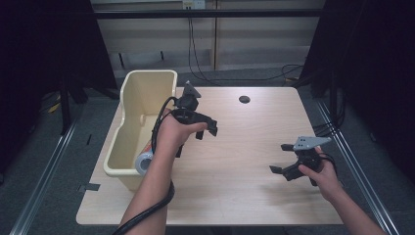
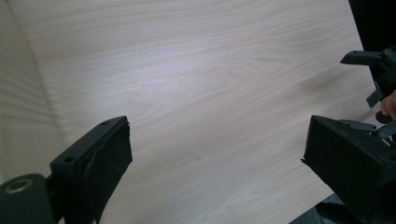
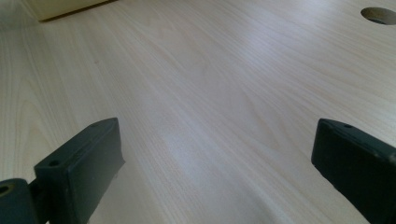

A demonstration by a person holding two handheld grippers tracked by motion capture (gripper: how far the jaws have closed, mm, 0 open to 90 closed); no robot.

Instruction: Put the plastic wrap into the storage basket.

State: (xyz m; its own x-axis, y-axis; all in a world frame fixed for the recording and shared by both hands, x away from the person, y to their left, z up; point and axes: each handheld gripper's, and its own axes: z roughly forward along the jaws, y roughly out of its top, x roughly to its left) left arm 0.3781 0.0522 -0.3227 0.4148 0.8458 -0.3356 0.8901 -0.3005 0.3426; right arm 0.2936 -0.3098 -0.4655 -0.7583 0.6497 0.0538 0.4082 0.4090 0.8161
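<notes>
My left gripper (image 1: 198, 137) hovers over the wooden table (image 1: 244, 186) just right of a cream plastic bin (image 1: 128, 93). Its jaws are open and hold nothing, as the left gripper view confirms (image 2: 217, 154). My right gripper (image 1: 280, 157) is low over the table's right part, with jaws spread wide and empty; the right gripper view (image 3: 215, 158) has bare wood between them. It also appears at the right edge of the left gripper view (image 2: 373, 79). Inside the bin's near end lie a grey-white roll (image 1: 143, 163) and something orange (image 1: 148, 145), partly hidden by my left forearm.
A round cable hole (image 1: 244, 99) sits at the table's far middle, and the right gripper view has the hole (image 3: 379, 14) too. The bin wall (image 2: 18, 116) lies close on the left gripper's left. Cables run on the floor behind the table. Dark curtains flank both sides.
</notes>
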